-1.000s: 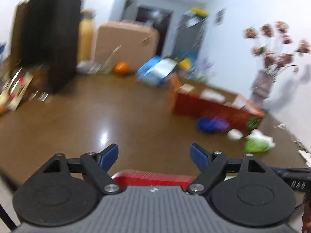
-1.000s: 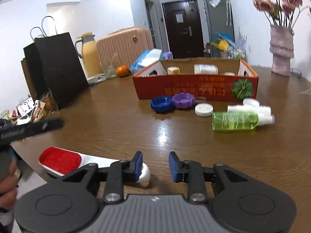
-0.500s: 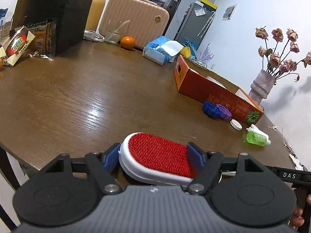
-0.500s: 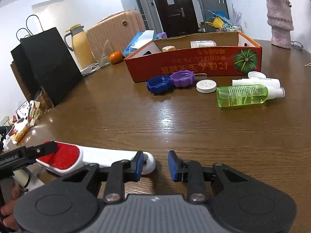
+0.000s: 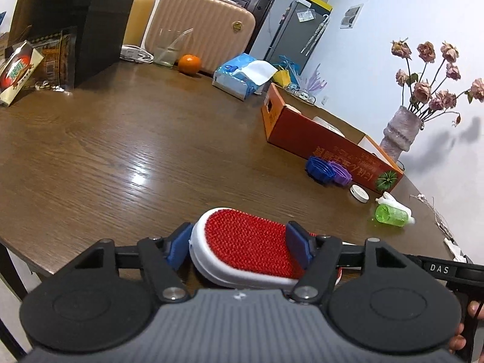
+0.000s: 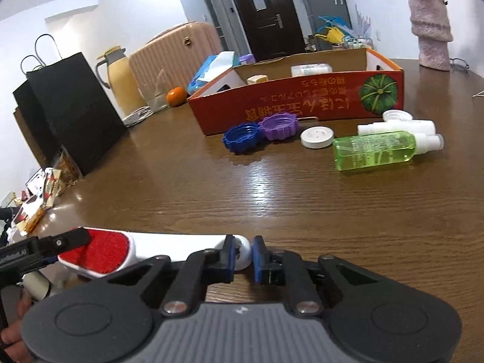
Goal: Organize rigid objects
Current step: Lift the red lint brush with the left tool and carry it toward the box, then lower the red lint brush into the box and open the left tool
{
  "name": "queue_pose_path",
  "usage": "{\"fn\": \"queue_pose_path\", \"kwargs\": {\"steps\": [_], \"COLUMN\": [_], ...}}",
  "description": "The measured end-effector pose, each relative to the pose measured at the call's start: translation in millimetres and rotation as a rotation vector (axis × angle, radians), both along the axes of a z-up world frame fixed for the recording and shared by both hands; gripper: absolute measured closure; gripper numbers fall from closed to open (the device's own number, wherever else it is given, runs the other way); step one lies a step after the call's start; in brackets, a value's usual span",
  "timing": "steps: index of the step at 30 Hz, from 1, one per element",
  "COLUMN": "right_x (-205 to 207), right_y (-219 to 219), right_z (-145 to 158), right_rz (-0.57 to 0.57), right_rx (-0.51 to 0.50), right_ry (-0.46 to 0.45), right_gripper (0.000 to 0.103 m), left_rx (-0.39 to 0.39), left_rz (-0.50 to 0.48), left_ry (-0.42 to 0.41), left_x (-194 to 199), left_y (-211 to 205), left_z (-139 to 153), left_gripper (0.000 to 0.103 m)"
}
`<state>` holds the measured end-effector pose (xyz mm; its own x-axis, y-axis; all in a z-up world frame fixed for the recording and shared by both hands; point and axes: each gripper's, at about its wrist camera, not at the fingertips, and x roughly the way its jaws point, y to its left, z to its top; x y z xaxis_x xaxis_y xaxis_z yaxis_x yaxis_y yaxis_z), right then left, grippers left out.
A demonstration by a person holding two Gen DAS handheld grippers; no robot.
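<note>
The left gripper is bracketing the red-bristled head of a white lint brush between its blue fingers; its jaws have just been closing, and both pads are now lying against the sides of the head, pinching it. The right gripper is gripping the rounded tip of the same brush's white handle, its fingers having just been closing to a narrow gap with the tip caught between them. The brush is lying near the front edge of the brown worktop, stretching leftward from the right fingers to the left gripper's black body at the frame edge. Well ahead of the right fingers, an orange cardboard box is standing with small items inside. Just in front of the box, a blue cap, a purple cap, a white lid and a green bottle on its side are resting on the worktop.
</note>
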<state>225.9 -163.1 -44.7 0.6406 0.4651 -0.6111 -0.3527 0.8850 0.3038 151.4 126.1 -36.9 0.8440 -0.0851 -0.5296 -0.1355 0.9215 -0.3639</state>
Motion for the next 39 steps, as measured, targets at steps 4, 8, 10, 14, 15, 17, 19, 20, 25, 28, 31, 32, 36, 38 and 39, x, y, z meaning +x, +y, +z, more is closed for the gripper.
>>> {"fn": "queue_pose_path", "kwargs": {"steps": [4,8,10,14,15,17,19,20,25,28,31,32,36,38,39], "right_x": [0.6,-0.5,0.4,5.6,7.2,12.0,19.7,24.4,60.7,87.6,115.7,127.1,167.1,190.3,200.7], "right_y": [-10.6,-29.9,-40.2,-60.3,-65.6,-75.0,-84.2,-88.3,-101.0,-104.4,-105.8,-106.6,-104.5,-102.8,-101.5], "right_z": [-1.0,4.3,9.6,20.9,23.7,29.0,35.9,39.7,60.6,74.0,86.1,89.5,98.1,98.5,97.9], "right_rz": [-0.026,-0.069,-0.095,-0.15,-0.164,-0.189,-0.212,-0.219,-0.252,-0.258,-0.264,-0.266,-0.267,-0.263,-0.26], "right_rx": [0.009,0.029,0.036,0.047,0.052,0.059,0.065,0.067,0.056,0.041,0.026,0.03,0.036,0.044,0.049], "right_ry": [-0.002,-0.02,-0.036,-0.069,-0.074,-0.088,-0.103,-0.113,-0.161,-0.191,-0.225,-0.229,-0.239,-0.227,-0.218], "right_gripper": [0.09,0.09,0.09,0.09,0.09,0.09,0.09,0.09,0.09,0.09,0.09,0.09,0.09,0.09,0.09], "left_rx": [-0.002,0.001,0.001,-0.002,-0.003,0.006,0.019,0.024,0.026,0.021,0.035,0.038,0.067,0.08,0.08], "left_rz": [-0.011,-0.051,-0.077,-0.125,-0.138,-0.166,-0.191,-0.204,-0.247,-0.268,-0.285,-0.287,-0.286,-0.283,-0.281], "left_ry": [-0.01,-0.036,-0.046,-0.064,-0.072,-0.087,-0.106,-0.116,-0.137,-0.134,-0.146,-0.146,-0.154,-0.155,-0.15], "left_x": [3.1,13.0,21.6,43.3,50.0,63.4,80.1,89.7,140.5,175.8,208.2,216.9,256.2,274.2,284.0], "left_y": [-12.5,-28.4,-36.5,-52.2,-56.5,-64.9,-73.2,-77.2,-89.4,-92.4,-94.9,-95.2,-95.7,-94.4,-92.6], "left_z": [4.5,13.2,17.7,28.5,32.4,40.4,49.8,54.7,76.4,88.3,99.5,102.5,113.0,113.6,112.1], "left_gripper": [0.035,0.036,0.036,0.036,0.036,0.036,0.036,0.036,0.036,0.036,0.036,0.036,0.036,0.036,0.036]}}
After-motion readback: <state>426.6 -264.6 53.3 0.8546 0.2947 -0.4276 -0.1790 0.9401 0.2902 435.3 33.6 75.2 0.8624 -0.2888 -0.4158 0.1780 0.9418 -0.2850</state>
